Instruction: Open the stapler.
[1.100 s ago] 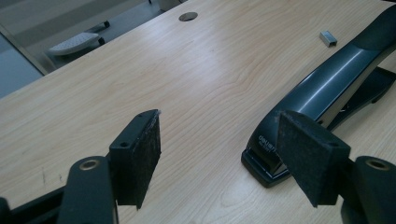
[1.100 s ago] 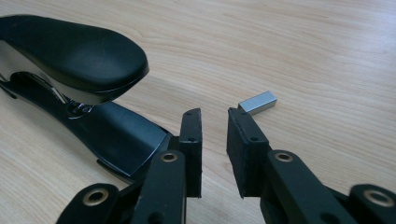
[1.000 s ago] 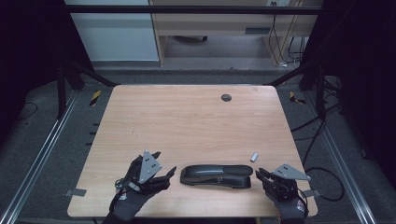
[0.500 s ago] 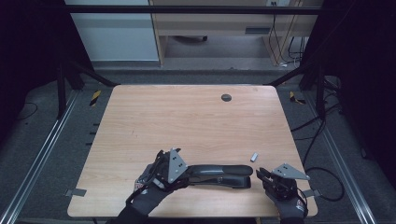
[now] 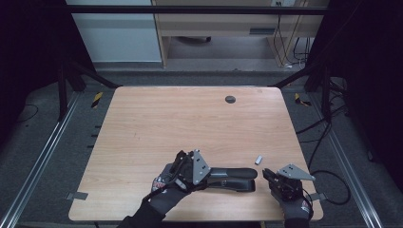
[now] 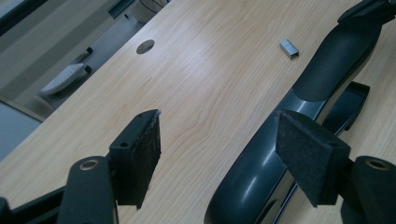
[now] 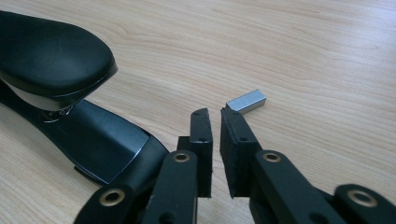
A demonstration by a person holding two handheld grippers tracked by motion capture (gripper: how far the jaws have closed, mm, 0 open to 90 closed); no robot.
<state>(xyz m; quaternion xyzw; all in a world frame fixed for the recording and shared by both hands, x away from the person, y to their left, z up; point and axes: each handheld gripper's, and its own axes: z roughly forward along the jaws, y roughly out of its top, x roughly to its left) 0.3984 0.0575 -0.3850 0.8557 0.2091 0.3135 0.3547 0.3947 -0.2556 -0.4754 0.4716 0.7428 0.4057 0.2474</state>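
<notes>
Sliding left gripper (image 5: 183,164) wide open onto stapler (image 5: 233,176) at lower middle; right gripper (image 7: 215,116) just closing, nearly shut, empty, near staples (image 7: 246,101).

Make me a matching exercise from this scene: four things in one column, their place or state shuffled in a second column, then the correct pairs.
Things
1. stapler
2. staple strip
3. left gripper
4. right gripper

Places or states
A. jaws nearly together, nothing between them
B. small silver piece lying loose on the wood
C. jaws wide, astride the stapler's rear end
D. black, lying lengthwise near the table's front edge

Pairs: 1-D, 2-B, 3-C, 4-A
</notes>
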